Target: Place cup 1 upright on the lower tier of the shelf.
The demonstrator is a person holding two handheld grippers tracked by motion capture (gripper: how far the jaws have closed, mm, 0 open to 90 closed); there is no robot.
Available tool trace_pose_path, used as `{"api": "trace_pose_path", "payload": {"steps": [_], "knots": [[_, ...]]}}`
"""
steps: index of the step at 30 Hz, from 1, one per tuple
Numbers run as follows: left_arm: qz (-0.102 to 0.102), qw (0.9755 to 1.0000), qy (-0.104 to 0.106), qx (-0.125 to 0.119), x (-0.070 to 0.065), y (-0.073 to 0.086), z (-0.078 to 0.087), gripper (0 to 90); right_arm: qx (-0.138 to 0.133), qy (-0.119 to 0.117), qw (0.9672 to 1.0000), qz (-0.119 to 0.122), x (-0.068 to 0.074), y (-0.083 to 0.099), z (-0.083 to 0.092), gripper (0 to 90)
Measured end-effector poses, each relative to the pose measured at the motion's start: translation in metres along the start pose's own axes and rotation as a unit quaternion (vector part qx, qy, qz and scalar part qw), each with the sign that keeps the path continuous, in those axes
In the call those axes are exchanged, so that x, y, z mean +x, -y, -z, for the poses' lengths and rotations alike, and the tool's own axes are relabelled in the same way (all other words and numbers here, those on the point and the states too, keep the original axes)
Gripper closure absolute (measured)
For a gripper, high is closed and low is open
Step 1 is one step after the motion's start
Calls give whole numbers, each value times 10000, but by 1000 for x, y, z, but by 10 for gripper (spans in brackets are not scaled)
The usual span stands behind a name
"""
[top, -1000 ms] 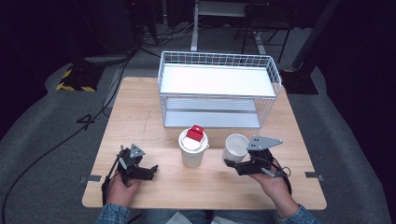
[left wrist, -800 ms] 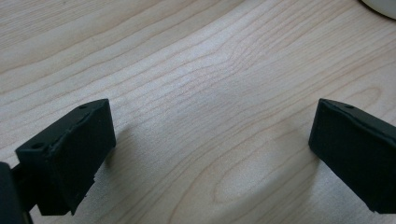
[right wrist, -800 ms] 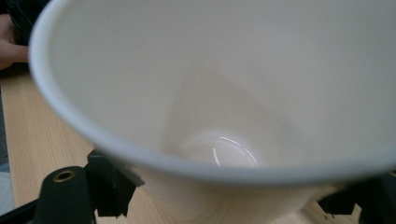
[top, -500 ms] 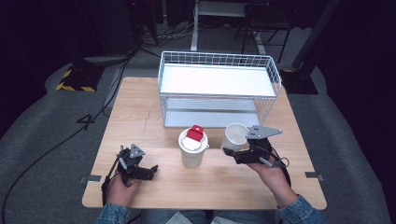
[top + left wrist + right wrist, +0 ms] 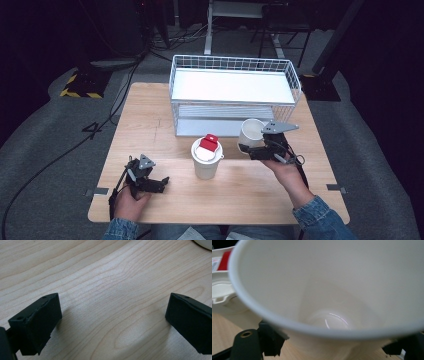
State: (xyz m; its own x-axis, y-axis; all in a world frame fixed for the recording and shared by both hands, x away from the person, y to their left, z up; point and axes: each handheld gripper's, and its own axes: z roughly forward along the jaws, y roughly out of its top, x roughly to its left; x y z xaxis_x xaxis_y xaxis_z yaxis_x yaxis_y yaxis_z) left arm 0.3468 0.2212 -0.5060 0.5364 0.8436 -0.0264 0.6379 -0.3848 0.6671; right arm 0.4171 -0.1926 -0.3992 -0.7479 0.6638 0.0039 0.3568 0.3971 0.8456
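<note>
From the high view: right gripper (image 5: 248, 148) clamped on an open white paper cup (image 5: 251, 132), lifted clear of the desk (image 5: 150, 110) and tilted, just in front of the lower shelf of the white wire rack (image 5: 232, 86). Lidded white cup (image 5: 206, 159) with a red block (image 5: 209, 142) on top, upright near the desk's middle, just left of the held cup and apart from it. Left gripper (image 5: 159, 183) near the front left edge, fingers apart over bare wood, well apart from both cups. Open desk along the front edge and the left side; rack filling the far middle. From the left gripper view: two black fingers (image 5: 37, 325) spread wide, only wood grain between them, a sliver of white rim at the top right corner. From the right gripper view: paper cup interior (image 5: 332, 290) close up, its wall pinched between the black fingers (image 5: 270, 338), the lidded cup (image 5: 222, 292) and red block (image 5: 224, 260) at the left edge.
</note>
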Motion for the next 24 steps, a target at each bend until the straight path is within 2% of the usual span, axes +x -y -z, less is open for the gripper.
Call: {"api": "trace_pose_path", "payload": {"steps": [6,24], "knots": [[1,10000,0,0,0,0,0,10,46,209,9997,-106,-13,-7,-15,231],[0,10000,0,0,0,0,0,11,267,499,9983,-165,-44,-15,-48,231]]}}
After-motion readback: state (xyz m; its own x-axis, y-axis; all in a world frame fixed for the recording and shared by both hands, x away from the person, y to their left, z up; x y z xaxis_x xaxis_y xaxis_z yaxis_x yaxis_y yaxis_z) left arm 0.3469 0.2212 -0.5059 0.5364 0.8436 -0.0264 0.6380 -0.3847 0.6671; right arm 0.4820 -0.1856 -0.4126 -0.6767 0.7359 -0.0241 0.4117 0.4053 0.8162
